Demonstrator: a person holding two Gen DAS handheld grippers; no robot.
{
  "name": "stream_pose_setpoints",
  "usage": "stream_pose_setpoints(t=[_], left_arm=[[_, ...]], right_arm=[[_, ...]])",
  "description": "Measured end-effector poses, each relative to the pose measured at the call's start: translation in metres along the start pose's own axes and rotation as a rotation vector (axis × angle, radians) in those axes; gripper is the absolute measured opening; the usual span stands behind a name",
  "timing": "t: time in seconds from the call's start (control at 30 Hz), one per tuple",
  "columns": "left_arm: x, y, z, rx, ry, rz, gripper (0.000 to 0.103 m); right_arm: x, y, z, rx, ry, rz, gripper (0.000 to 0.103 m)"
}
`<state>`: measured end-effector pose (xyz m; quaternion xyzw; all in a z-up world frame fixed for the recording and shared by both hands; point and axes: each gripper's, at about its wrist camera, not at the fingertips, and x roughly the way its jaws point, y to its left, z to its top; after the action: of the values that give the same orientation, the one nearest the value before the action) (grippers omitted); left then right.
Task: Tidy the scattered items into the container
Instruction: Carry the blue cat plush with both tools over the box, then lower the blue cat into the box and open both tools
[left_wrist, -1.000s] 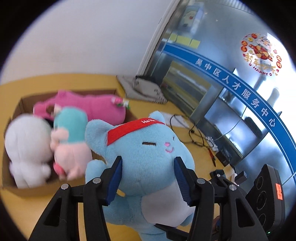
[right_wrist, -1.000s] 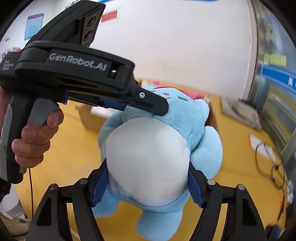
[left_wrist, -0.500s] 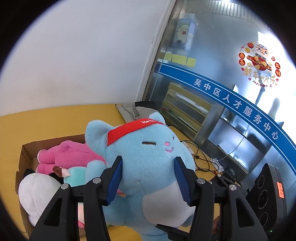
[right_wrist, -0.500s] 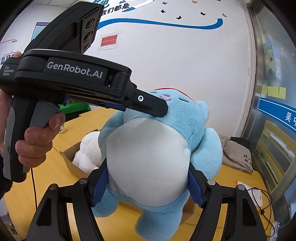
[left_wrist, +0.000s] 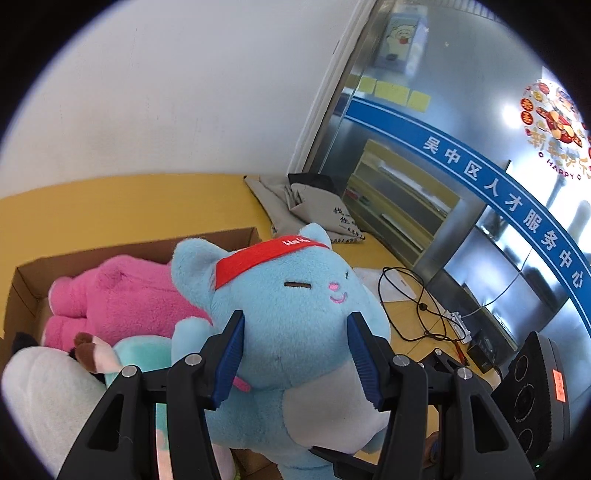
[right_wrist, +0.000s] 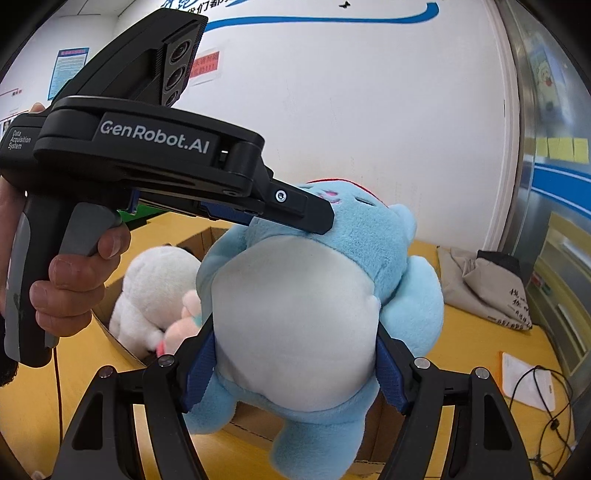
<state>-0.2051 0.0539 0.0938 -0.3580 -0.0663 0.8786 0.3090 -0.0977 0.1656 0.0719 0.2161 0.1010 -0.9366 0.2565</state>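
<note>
Blue plush cat (left_wrist: 295, 317) is hanging over the cardboard box's (left_wrist: 26, 280) near edge, with the left gripper (left_wrist: 295, 354) pinching its head and the right gripper (right_wrist: 291, 362) squeezing its white belly. With 3 toys already filling the box, it is risking perching on the rim and tumbling onto the yellow table (right_wrist: 480, 343) if released there.

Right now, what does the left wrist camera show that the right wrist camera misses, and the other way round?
Only the left wrist view shows the pink plush lying in the cardboard box, the blue toy's red headband from the front, and the left gripper squeezing its head. Only the right wrist view shows the person's hand on the other gripper's handle, and the right gripper clamping the white belly. Both show the blue plush cat, the white plush, the box and the grey bag.
</note>
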Motion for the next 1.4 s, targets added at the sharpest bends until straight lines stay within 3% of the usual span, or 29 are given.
stream_pose_setpoints(t=[0.23,0.83,0.87,0.9,1.03,1.17,1.3,1.4], left_arm=[[0.05,0.024,-0.019,-0.065,0.075,0.02,0.054],[0.079,0.026,-0.029,-0.026,0.167,0.065,0.059],[0.085,0.024,-0.034,-0.003,0.202,0.079,0.059],[0.086,0.02,-0.037,0.02,0.181,0.11,0.061],[0.068,0.023,-0.035,-0.067,0.153,0.077,0.061],[0.038,0.021,-0.041,-0.051,0.12,0.098,0.059],[-0.027,0.016,-0.05,-0.069,0.013,0.036,0.061],[-0.081,0.005,-0.063,-0.041,-0.049,0.043,0.067]], right_arm=[[0.039,-0.011,-0.034,0.006,0.075,-0.002,0.081],[0.063,-0.036,-0.058,0.077,0.168,0.009,0.09],[0.067,-0.034,-0.061,0.065,0.192,-0.003,0.091],[0.076,-0.032,-0.067,0.043,0.253,-0.024,0.092],[0.077,-0.038,-0.07,0.092,0.274,-0.028,0.093],[0.041,-0.026,-0.065,0.054,0.217,-0.033,0.093],[-0.002,-0.028,-0.06,0.117,0.154,-0.028,0.102],[-0.032,-0.032,-0.06,0.195,0.131,-0.026,0.103]])
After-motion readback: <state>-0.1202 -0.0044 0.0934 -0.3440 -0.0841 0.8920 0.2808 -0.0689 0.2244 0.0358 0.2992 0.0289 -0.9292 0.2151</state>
